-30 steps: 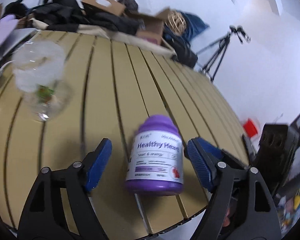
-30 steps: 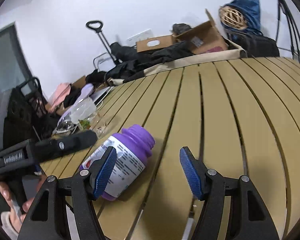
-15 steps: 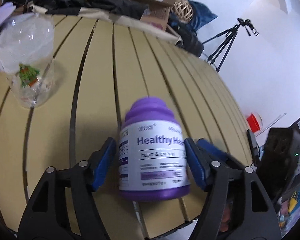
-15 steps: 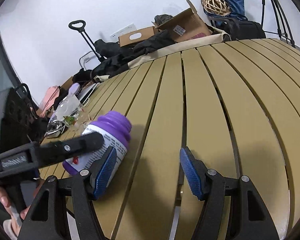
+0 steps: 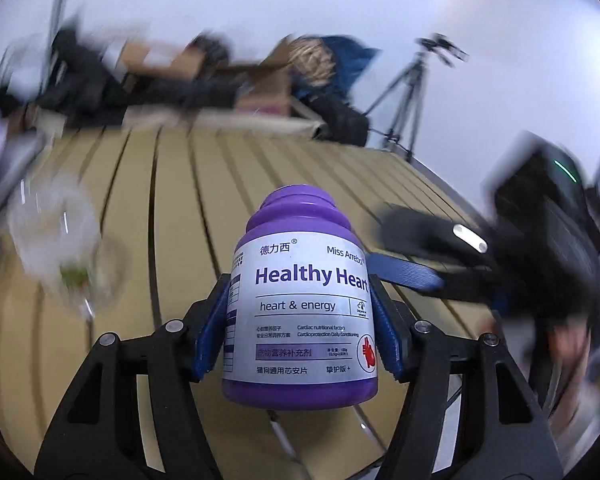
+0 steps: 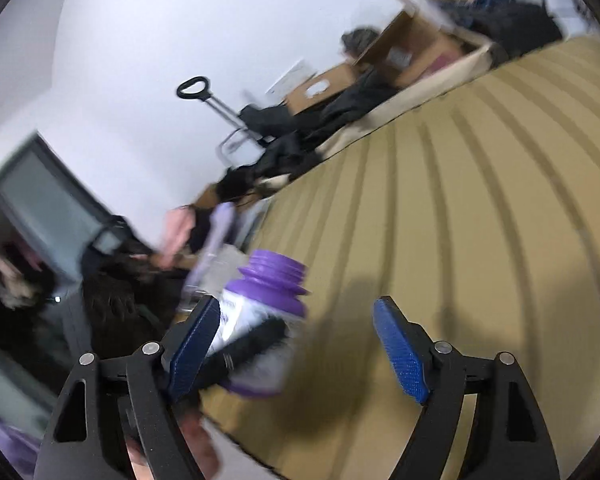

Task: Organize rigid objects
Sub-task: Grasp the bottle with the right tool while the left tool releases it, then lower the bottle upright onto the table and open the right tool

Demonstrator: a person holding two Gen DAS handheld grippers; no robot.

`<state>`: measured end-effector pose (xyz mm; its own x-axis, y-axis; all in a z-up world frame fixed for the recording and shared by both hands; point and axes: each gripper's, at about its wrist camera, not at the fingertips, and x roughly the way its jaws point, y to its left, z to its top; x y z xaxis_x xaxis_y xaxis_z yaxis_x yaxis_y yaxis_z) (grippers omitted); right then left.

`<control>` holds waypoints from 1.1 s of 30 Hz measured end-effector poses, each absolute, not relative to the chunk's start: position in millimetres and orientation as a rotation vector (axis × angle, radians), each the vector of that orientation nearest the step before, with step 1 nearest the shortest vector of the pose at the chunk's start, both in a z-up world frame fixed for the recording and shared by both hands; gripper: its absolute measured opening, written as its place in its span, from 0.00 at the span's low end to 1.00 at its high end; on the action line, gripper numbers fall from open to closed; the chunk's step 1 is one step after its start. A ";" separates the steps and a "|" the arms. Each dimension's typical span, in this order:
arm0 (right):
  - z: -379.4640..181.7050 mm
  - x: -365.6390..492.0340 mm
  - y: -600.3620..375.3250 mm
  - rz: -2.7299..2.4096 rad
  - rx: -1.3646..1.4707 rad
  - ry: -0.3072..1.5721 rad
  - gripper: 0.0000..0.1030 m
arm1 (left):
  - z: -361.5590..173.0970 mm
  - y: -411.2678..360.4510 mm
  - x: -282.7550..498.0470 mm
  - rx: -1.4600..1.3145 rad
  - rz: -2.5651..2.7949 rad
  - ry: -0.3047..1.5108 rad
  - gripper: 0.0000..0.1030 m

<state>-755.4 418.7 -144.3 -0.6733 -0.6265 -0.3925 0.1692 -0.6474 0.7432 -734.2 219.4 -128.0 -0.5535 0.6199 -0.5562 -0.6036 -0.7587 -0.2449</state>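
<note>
Purple bottle (image 5: 300,312) upright, cap up, left gripper (image 5: 296,332) clamping

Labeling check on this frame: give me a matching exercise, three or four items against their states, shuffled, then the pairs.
Items:
1. purple bottle
2. left tongs
3. right tongs
4. clear cup

States:
A. open, holding nothing
B. gripped at its label, cap up
C. standing on the slatted table, blurred
D. shut on the bottle's sides

Pairs: 1-B, 2-D, 3-A, 4-C

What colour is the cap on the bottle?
Purple cap, matching the bottle base; clearest in the left wrist view.
</note>
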 end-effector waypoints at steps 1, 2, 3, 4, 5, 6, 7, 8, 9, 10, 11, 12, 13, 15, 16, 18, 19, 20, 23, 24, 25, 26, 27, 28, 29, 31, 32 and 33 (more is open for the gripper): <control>-146.1 -766.1 418.9 -2.255 0.932 -0.997 0.81 | -121.5 219.3 -736.6 -0.812 2.272 -0.011 0.58; -147.2 -777.1 418.3 -2.156 0.949 -1.048 0.82 | -118.5 220.2 -739.5 -0.811 2.258 -0.002 0.58; -146.6 -786.8 416.1 -2.073 0.964 -1.069 0.82 | -113.5 220.4 -745.4 -0.806 2.245 0.011 0.58; -145.0 -795.9 412.8 -2.017 0.975 -1.073 0.82 | -107.5 219.4 -751.6 -0.797 2.241 0.016 0.58; -142.7 -805.2 410.7 -1.987 0.987 -1.077 0.80 | -100.7 217.8 -758.0 -0.788 2.225 0.007 0.58; -140.4 -811.3 410.5 -1.979 0.988 -1.097 0.68 | -95.3 217.4 -766.9 -0.804 2.203 -0.001 0.58; -136.4 -816.6 411.0 -1.966 0.978 -1.116 0.66 | -88.2 217.7 -775.0 -0.808 2.183 0.017 0.58; -127.7 -820.7 409.8 -1.998 0.981 -1.089 0.66 | -80.4 218.8 -781.4 -0.805 2.175 0.040 0.60; -117.9 -822.0 407.5 -2.058 0.974 -1.036 0.66 | -75.3 221.6 -787.1 -0.802 2.180 0.063 0.62; -106.9 -823.3 404.7 -2.111 0.968 -0.980 0.66 | -65.5 227.1 -792.7 -0.788 2.195 0.107 0.64; -95.5 -825.4 400.8 -2.158 0.957 -0.925 0.66 | -55.1 235.5 -796.8 -0.765 2.205 0.182 0.67; -85.6 -827.0 398.1 -2.207 0.945 -0.875 0.66 | -50.0 241.3 -795.9 -0.744 2.196 0.241 0.76; -74.4 -828.8 395.5 -2.268 0.933 -0.809 0.66 | -40.8 248.8 -798.3 -0.699 2.181 0.327 0.86; -51.0 -834.5 391.0 -2.434 0.898 -0.636 0.65 | -30.3 256.1 -804.6 -0.632 2.171 0.411 0.97; -40.6 -838.3 386.9 -2.547 0.875 -0.513 0.65 | -26.5 258.7 -810.4 -0.595 2.160 0.441 0.98; -34.0 -850.3 382.8 -2.655 0.874 -0.383 0.66 | -27.7 259.4 -827.4 -0.573 2.185 0.452 0.98; -35.7 -859.4 382.0 -2.676 0.894 -0.347 0.66 | -30.8 258.4 -836.2 -0.575 2.200 0.442 0.98; -41.8 -869.7 381.3 -2.681 0.920 -0.334 0.66 | -34.2 257.3 -843.4 -0.584 2.215 0.436 0.98; -62.4 -891.3 380.4 -2.686 0.986 -0.297 0.66 | -50.3 248.6 -865.0 -0.626 2.238 0.452 0.98; -67.1 -898.0 379.1 -2.688 1.004 -0.285 0.66 | -57.0 243.9 -870.4 -0.651 2.235 0.441 0.97; -72.8 -904.5 378.6 -2.687 1.013 -0.280 0.66 | -63.1 237.4 -874.9 -0.683 2.246 0.412 0.96; -79.7 -907.0 377.7 -2.688 1.010 -0.279 0.66 | -63.4 232.0 -875.8 -0.706 2.244 0.385 0.95; -81.9 -908.6 376.7 -2.684 1.000 -0.282 0.66 | -64.5 227.2 -875.4 -0.731 2.239 0.353 0.95; -83.9 -910.0 376.1 -2.675 0.981 -0.286 0.66 | -67.2 221.0 -870.9 -0.738 2.250 0.299 0.95; -86.6 -910.8 374.5 -2.675 0.974 -0.275 0.66 | -69.6 216.0 -864.4 -0.738 2.252 0.264 0.95; -90.5 -909.1 365.8 -2.710 0.985 -0.165 0.66 | -76.5 208.1 -849.8 -0.745 2.248 0.230 0.96; -94.3 -907.7 358.8 -2.721 0.982 -0.092 0.66 | -79.6 205.7 -844.2 -0.750 2.245 0.225 0.96; -98.2 -906.9 354.9 -2.728 0.986 -0.052 0.66 | -83.2 203.3 -838.4 -0.755 2.232 0.217 0.96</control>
